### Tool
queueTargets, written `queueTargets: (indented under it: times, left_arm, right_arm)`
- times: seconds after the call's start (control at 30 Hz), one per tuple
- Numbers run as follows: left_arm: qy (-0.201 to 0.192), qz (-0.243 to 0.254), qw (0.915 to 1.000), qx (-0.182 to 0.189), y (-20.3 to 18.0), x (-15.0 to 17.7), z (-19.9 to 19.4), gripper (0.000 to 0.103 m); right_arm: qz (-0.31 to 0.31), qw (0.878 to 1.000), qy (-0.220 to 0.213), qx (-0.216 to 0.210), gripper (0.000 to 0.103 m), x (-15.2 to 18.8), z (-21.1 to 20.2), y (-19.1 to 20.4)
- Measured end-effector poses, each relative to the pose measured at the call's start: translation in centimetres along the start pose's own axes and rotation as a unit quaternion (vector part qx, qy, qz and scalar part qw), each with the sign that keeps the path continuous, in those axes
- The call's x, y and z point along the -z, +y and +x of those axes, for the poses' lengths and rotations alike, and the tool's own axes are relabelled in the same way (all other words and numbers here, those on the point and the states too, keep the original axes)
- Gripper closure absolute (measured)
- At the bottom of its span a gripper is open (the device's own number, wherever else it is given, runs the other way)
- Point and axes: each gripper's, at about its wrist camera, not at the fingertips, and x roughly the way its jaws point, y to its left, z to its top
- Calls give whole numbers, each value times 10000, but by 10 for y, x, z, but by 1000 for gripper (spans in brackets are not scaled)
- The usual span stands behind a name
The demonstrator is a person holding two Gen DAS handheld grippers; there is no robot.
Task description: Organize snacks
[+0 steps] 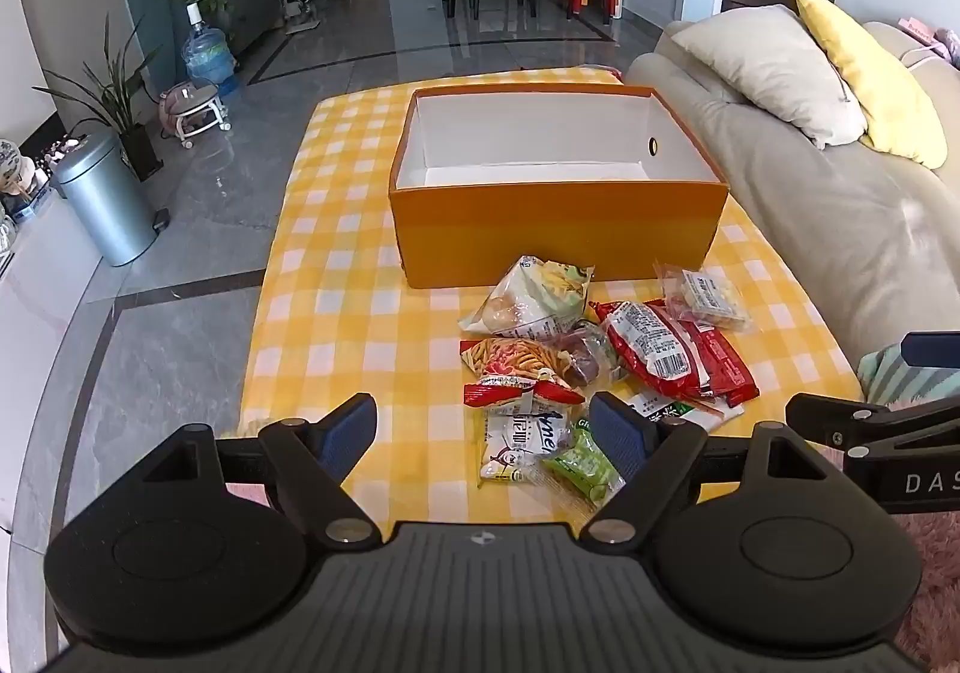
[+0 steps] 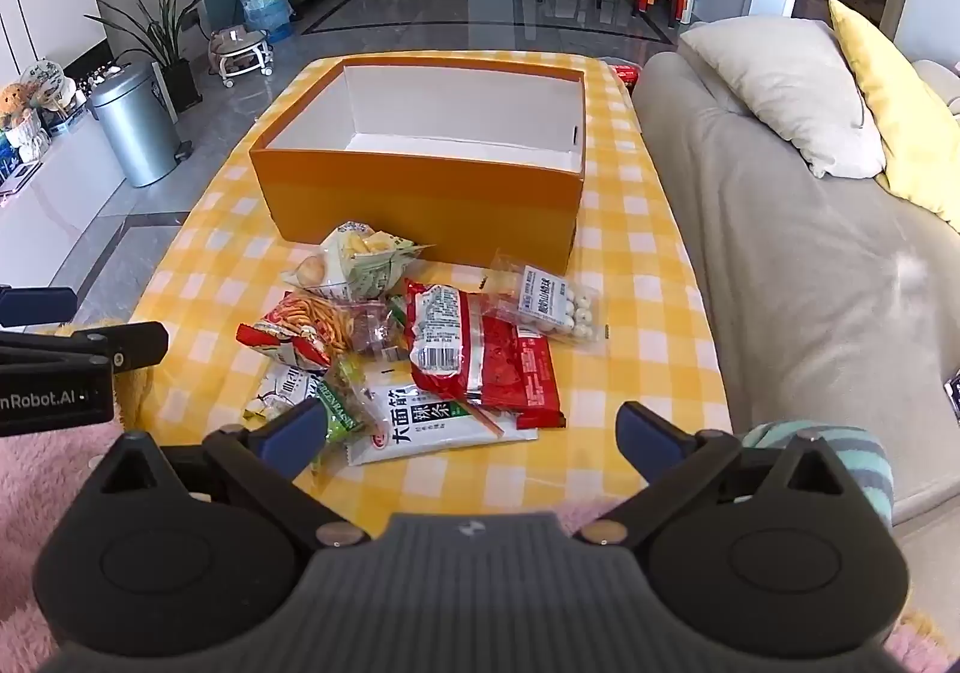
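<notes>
A: What is seen on the table (image 1: 336, 313)?

B: A yellow-and-white checked cloth is spread over it. An orange box (image 1: 558, 229) with a white inside is set at the far middle, open at the top, and nothing is seen in the part of its inside that shows. A pile of snack packets is laid just near of the box.

A: Which packets can be told apart?

B: A pale green-and-white bag (image 1: 534, 298) is placed nearest the box, almost touching its near wall. A bag printed with orange sticks (image 1: 516, 367) is found just near of that. A red packet with a white label (image 2: 474, 355) is laid to the right, partly over a white packet with black characters (image 2: 432, 430). A clear pack of small white balls (image 2: 555, 307) is set furthest right. A small green packet (image 1: 585, 463) and a white-and-blue one (image 1: 522, 442) are seen at the near edge of the pile.

A: How are the grippers held?

B: The left gripper (image 1: 483, 433) is held over the near edge of the pile, fingers spread wide, nothing gripped. The right gripper (image 2: 471, 433) is held likewise beside it, fingers wide apart, nothing between them but the packets lying below.

A: And round about?

B: A beige sofa (image 2: 798, 265) with a grey cushion (image 2: 786, 96) is seen on the right, a metal bin (image 2: 138, 126) on the left.
</notes>
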Motion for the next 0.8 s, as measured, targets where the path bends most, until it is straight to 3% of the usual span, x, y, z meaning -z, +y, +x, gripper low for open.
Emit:
queueTargets:
  times: [0.8]
  left_arm:
    - [72,-78,9999,-65,5,-1,-1,9]
  right_arm:
    - [-19,10000,28,48,4,-2,1,2]
